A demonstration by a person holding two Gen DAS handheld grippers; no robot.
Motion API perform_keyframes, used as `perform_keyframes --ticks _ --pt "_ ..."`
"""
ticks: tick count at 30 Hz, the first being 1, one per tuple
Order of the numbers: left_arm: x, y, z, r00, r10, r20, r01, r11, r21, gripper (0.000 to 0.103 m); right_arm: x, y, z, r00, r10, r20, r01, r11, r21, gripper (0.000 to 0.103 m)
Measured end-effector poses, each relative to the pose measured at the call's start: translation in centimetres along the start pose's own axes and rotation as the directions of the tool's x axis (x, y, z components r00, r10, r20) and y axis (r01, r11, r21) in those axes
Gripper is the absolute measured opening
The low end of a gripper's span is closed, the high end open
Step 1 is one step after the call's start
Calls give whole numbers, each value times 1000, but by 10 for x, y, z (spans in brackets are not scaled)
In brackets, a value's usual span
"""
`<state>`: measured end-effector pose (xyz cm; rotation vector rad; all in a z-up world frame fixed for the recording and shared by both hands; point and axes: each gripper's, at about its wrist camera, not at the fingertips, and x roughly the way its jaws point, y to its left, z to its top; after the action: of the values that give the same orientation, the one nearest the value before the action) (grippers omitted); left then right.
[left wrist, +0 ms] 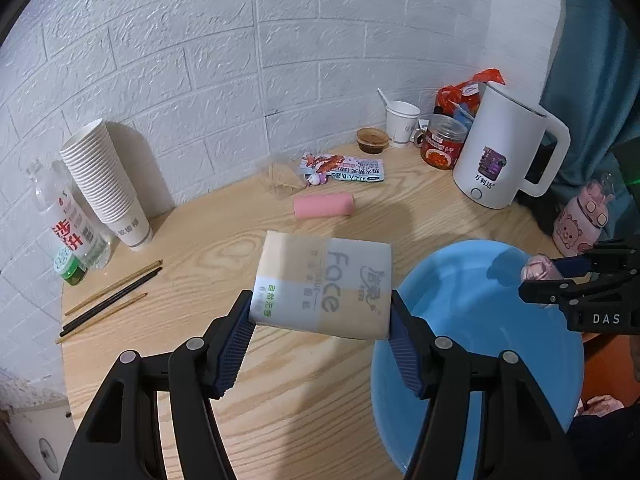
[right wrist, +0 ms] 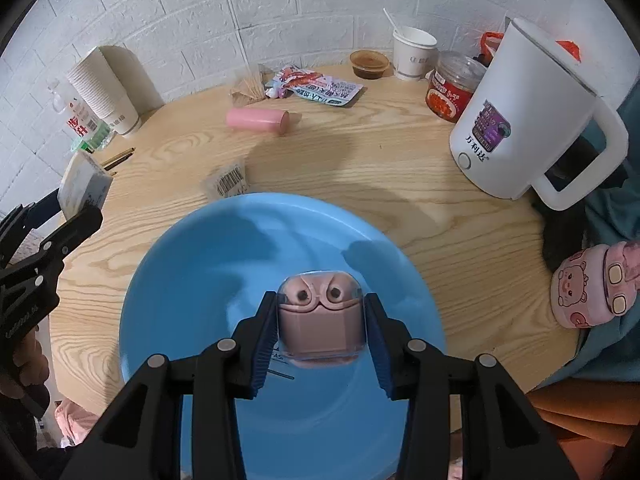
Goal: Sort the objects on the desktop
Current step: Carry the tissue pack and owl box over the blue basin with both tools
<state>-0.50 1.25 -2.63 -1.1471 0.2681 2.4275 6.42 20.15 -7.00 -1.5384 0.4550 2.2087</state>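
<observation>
- Clamped in the left gripper, a tissue pack printed "face" rides above the surface, beside the blue basin.
- Right gripper grips a pink earbud case over the basin's middle.
- "DAS" reads on the right gripper's side.
- White kettle stands behind.

Wood table: basin, kettle, cups.
</observation>
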Motion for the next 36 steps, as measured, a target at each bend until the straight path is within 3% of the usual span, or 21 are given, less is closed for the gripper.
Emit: perform_keyframes --ticks 16,26,36 --pt "-4 -34 5 993 -120 -12 120 981 149 61 -4 1 -33 1000 -11 -17 12 995 99 43" --pt "22 -84 -5 973 -206 -101 226 932 284 61 0 -8 -67 999 -10 -32 15 983 185 43" --pt "35 -108 -15 954 -252 -160 293 898 330 61 6 -11 -76 998 -13 -54 26 971 237 43"
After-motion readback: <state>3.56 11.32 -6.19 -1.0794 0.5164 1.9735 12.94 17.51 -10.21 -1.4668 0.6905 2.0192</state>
